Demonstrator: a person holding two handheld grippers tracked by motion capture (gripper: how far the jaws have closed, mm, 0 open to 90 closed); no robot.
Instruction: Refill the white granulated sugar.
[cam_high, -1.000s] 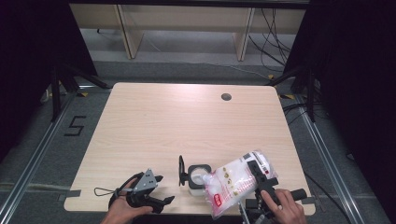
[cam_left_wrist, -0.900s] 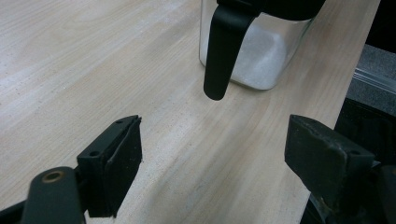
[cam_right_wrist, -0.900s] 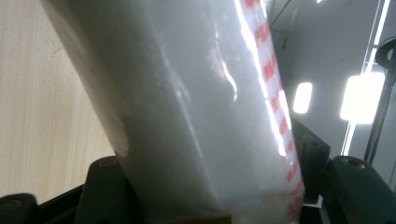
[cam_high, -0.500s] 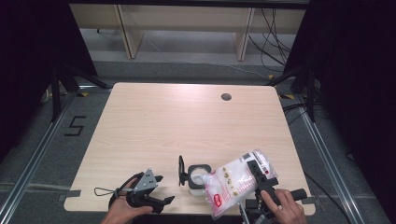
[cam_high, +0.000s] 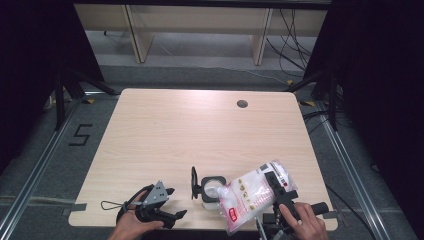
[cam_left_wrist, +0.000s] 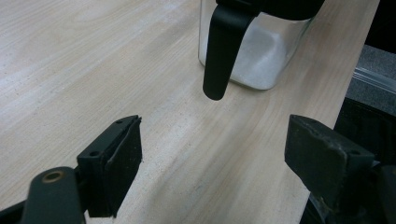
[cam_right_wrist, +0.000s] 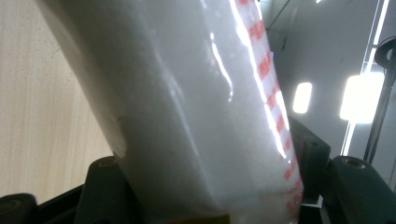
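White granules filled the bag, which the right gripper clamped and tipped left over the open jar at the table's near edge, apparently to pour. Left gripper waited near-left, jaws spread wide, empty.

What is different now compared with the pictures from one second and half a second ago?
Nothing has visibly changed. The right gripper still holds the plastic bag tilted with its mouth over the open glass jar. The left gripper still rests with open, empty jaws on the table to the left of the jar, whose black lid stands swung open.
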